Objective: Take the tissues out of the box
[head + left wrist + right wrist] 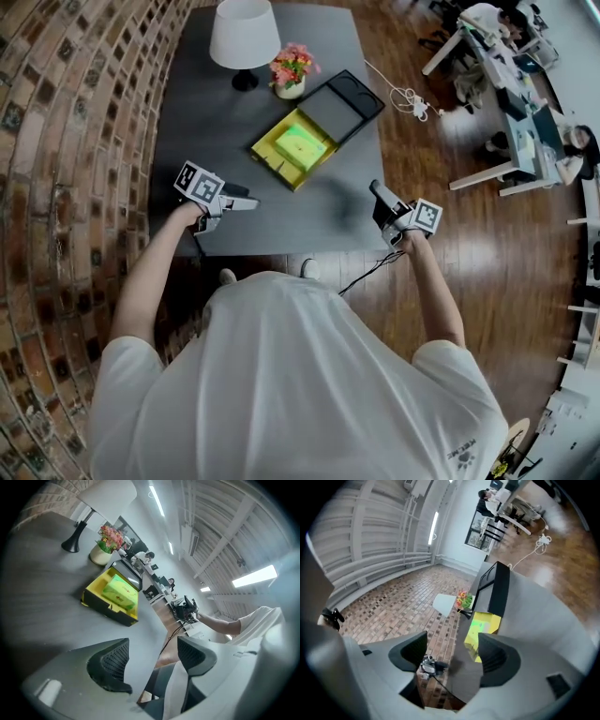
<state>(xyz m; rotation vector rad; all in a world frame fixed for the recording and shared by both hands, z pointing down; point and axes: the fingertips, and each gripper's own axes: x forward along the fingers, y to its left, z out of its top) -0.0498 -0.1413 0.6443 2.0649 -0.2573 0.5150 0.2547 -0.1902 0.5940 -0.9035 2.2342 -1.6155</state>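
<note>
An open box (pixel 270 156) with a yellow lining and a black lid (pixel 343 101) lies in the middle of the dark table (pixel 202 112). A green tissue pack (pixel 299 142) lies inside it. My left gripper (pixel 251 202) hovers over the table's near left part, short of the box, its jaws slightly apart and empty. My right gripper (pixel 374 187) hangs at the table's near right edge, jaws drawn in, holding nothing. The left gripper view shows the box (pixel 105 605) and pack (pixel 121 592) ahead of the gripper (pixel 153 660). In the right gripper view the box (pixel 483 626) lies beyond the gripper (pixel 452 660).
A white lamp (pixel 244 36) and a pot of flowers (pixel 292 71) stand at the table's far side, behind the box. A brick wall (pixel 66 141) runs along the left. A white cable (pixel 409 97) lies on the wooden floor; office desks with people stand at far right.
</note>
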